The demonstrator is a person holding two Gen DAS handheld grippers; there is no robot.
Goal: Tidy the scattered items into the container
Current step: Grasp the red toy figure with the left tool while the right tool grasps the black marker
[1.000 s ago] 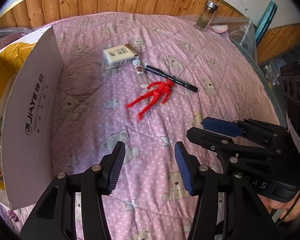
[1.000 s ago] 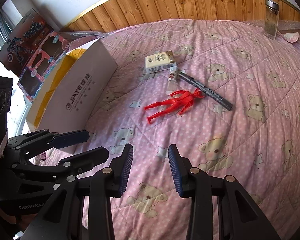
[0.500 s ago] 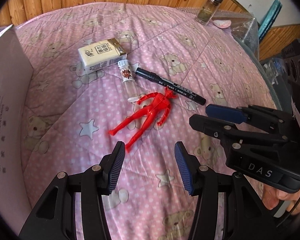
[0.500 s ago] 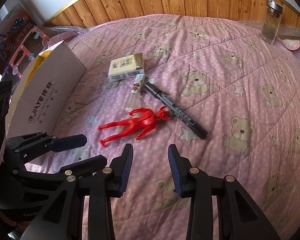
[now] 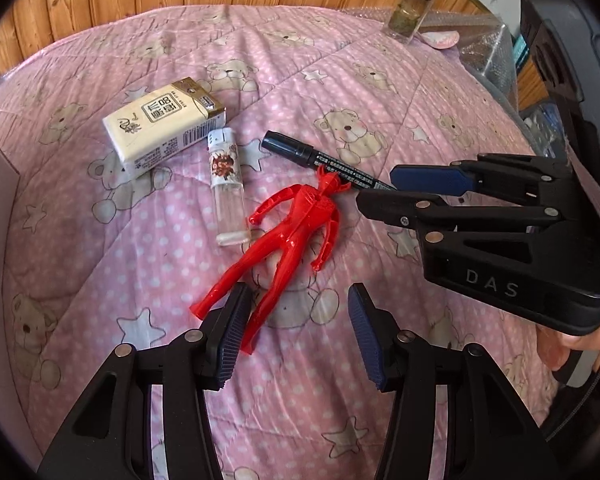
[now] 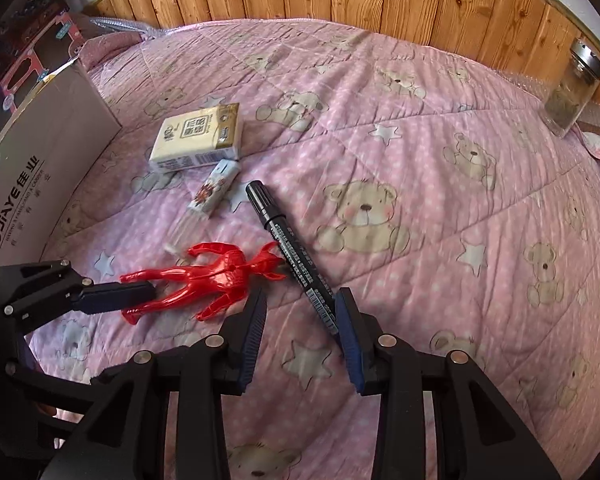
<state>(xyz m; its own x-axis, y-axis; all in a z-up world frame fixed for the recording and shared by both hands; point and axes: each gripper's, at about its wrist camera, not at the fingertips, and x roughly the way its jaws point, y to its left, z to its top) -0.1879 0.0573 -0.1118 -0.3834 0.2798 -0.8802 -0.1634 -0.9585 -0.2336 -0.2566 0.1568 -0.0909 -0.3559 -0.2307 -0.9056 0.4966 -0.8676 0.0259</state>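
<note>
Both hand-held grippers dropped toward the bed, jaws narrowing, nothing pinched | left hand-held gripper (image 5: 296,326) spread over red figure (image 5: 288,236) legs | right hand-held gripper (image 6: 300,334) spread astride black marker (image 6: 292,256) near end | box (image 6: 48,168) far left, pickups pending

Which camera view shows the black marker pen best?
The right wrist view: the black marker pen lies nearly whole, only its far end hidden behind a finger. In the left wrist view, the red toy figure and the right gripper cover its lower part.
</note>
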